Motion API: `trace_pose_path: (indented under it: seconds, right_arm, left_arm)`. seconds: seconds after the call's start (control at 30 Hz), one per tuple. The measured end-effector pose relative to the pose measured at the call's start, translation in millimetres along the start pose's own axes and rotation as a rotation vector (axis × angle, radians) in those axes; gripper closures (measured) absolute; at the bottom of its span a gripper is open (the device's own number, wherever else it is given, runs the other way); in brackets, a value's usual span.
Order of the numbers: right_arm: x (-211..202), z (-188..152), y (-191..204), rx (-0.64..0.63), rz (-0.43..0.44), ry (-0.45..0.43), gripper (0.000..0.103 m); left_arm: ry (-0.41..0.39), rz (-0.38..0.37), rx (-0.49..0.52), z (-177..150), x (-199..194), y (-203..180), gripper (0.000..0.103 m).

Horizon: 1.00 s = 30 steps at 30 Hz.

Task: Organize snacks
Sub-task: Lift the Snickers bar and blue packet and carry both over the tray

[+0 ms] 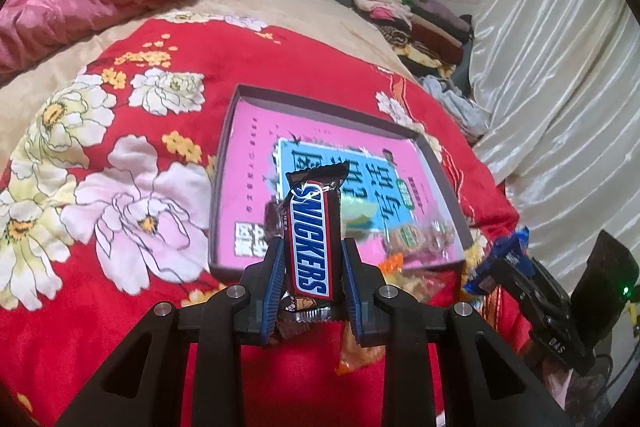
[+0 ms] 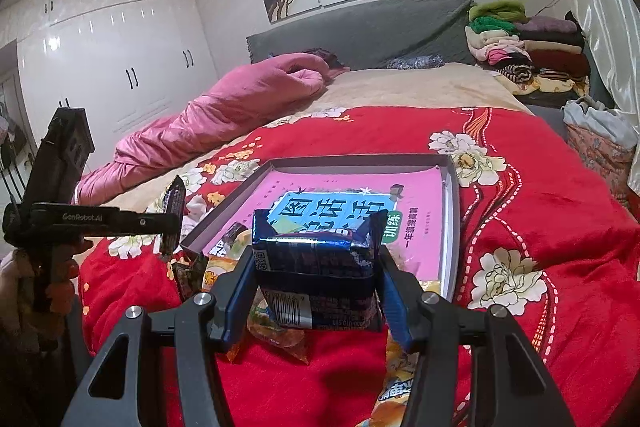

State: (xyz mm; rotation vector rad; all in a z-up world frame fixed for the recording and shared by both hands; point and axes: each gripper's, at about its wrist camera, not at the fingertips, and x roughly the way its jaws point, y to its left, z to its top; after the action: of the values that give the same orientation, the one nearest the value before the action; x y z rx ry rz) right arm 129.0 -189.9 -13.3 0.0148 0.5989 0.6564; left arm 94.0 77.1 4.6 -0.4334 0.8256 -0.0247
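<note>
My left gripper (image 1: 312,245) is shut on a Snickers bar (image 1: 310,227), held upright just in front of the near edge of a shallow grey box (image 1: 320,105) lined with a pink and blue printed sheet. My right gripper (image 2: 316,255) is shut on a dark blue snack packet (image 2: 316,267), barcode toward the camera, at the near edge of the same box (image 2: 352,161). Each view shows the other gripper: the right gripper (image 1: 496,267) at lower right, the left gripper (image 2: 172,223) at left. Small wrapped snacks (image 1: 420,239) lie in the box's near corner. Orange packets (image 2: 280,331) lie loose on the red floral blanket (image 1: 120,307).
The box sits on a bed. A pink quilt (image 2: 224,115) is bunched at the far left, folded clothes (image 2: 532,55) are stacked by the grey headboard (image 2: 360,27), and a pale curtain (image 1: 560,67) hangs to the right. White wardrobes (image 2: 120,47) line the left wall.
</note>
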Motion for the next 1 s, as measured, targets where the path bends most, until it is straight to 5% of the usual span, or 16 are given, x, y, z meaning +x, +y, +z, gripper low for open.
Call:
trace_pose_path:
  seconds: [1.0]
  right_arm:
    - [2.7, 14.7, -31.7, 0.075, -0.036, -0.063, 0.046]
  left_arm:
    - [-0.009, 0.152, 0.076, 6.9, 47.2, 6.0, 0.074]
